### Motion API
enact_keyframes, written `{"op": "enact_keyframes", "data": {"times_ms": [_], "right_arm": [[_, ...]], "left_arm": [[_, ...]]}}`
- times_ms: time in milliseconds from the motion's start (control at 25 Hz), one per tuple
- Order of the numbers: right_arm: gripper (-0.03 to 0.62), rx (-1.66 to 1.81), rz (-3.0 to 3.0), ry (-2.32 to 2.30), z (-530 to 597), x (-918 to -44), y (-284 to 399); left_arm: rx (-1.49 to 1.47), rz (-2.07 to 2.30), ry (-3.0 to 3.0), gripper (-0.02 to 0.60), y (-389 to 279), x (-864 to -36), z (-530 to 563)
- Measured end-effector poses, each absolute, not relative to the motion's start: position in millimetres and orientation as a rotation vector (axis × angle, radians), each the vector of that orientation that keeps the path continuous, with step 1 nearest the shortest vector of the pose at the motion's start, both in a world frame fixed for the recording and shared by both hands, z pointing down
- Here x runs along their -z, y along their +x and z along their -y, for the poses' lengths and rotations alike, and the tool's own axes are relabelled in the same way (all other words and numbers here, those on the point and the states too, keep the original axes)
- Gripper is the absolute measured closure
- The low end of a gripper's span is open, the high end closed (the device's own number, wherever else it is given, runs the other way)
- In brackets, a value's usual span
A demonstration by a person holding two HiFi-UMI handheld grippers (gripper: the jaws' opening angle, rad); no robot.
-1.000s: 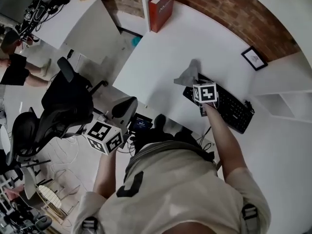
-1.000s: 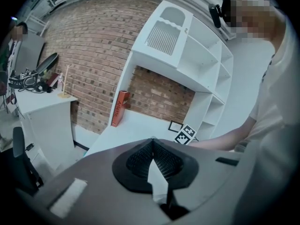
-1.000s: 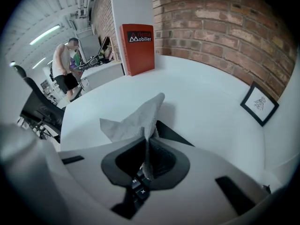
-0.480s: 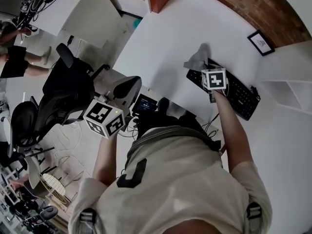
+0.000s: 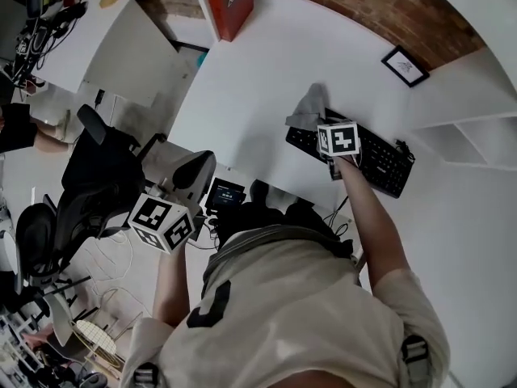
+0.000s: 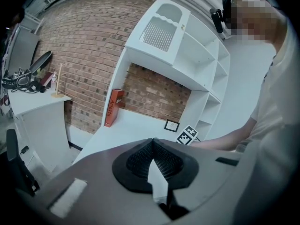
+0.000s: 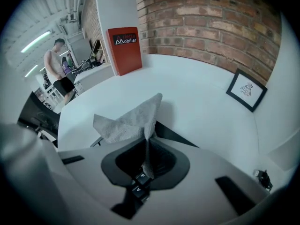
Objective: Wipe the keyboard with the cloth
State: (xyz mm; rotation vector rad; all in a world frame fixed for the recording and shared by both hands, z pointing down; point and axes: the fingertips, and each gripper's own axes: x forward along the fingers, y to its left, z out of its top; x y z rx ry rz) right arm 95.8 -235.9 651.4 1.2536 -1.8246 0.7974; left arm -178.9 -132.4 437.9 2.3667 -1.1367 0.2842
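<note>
A black keyboard (image 5: pixel 367 158) lies slantwise near the white desk's front edge. A grey cloth (image 5: pixel 306 108) is bunched over its left end. My right gripper (image 5: pixel 327 134) points steeply down at that end and is shut on the cloth (image 7: pixel 127 119), which stands up in a peak ahead of the jaws. Keyboard keys (image 7: pixel 135 187) show just under the fingers. My left gripper (image 5: pixel 164 219) hangs off the desk to the left, over the floor. In the left gripper view, the left gripper (image 6: pixel 152 143) is shut and holds nothing.
A red book (image 5: pixel 231 2) stands at the desk's back left by the brick wall. A small framed picture (image 5: pixel 405 65) leans at the back right, next to white shelves (image 5: pixel 477 136). Black office chairs (image 5: pixel 97 184) and cables crowd the floor on the left. A person stands far off (image 7: pixel 57 71).
My right gripper has slid a little to the right along the keyboard's left end, taking the cloth with it. The left gripper has hardly moved.
</note>
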Motion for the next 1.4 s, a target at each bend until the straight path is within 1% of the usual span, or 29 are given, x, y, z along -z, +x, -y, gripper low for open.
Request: {"op": "enact_keyframes", "data": {"times_ms": [360,720,1080,1400], "right_arm": [[0.58,-0.775,1.794,1.277,223,-652,128],[0.58,-0.827,1.803,1.316,212,-654,143],[0.58,-0.836,1.827,1.313,211,-650,153],[0.58,-0.84,1.838,1.302,199,-648,175]], "left_arm": [[-0.285,1.096,2.416,0.578,-153,-431,141],[-0.313,1.05,2.45,0.578,-138,-428,141],[-0.286,1.119,2.441,0.578,-133,-417,141],[-0.263,1.123,2.426,0.578,-110,-411,129]]}}
